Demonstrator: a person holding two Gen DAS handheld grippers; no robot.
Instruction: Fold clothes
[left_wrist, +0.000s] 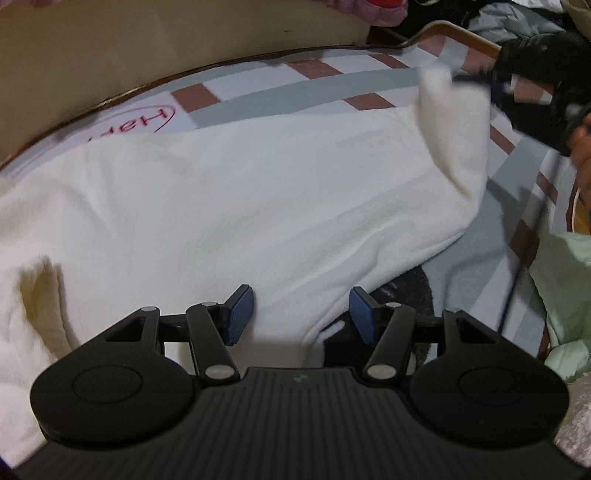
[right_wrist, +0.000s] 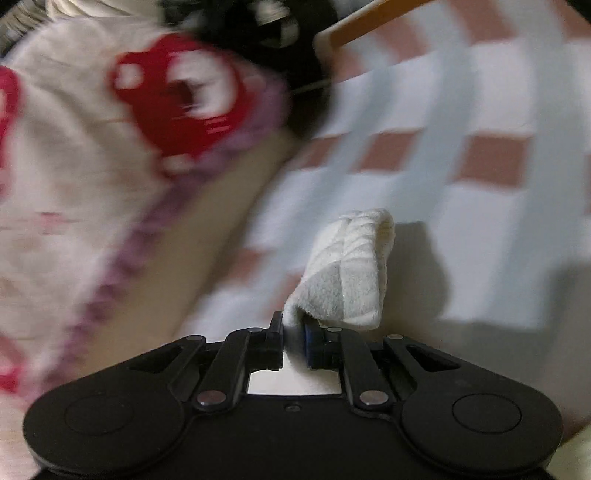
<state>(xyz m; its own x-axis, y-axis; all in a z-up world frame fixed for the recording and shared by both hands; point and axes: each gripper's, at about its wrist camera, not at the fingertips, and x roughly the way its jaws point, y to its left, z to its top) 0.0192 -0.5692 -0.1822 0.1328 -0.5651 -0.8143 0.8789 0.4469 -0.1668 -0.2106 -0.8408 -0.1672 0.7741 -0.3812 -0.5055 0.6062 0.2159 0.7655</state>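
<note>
right gripper: clamped on white garment | under: checked sheet | left: red-print cloth, blurred

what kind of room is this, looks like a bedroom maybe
Probably a bedroom. A white garment lies spread on a checked sheet that looks like bedding, with a wooden frame edge behind it and more clothes piled nearby.

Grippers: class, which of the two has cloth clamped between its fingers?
The right gripper: it is shut on the white garment. The left gripper is open above it.
</note>
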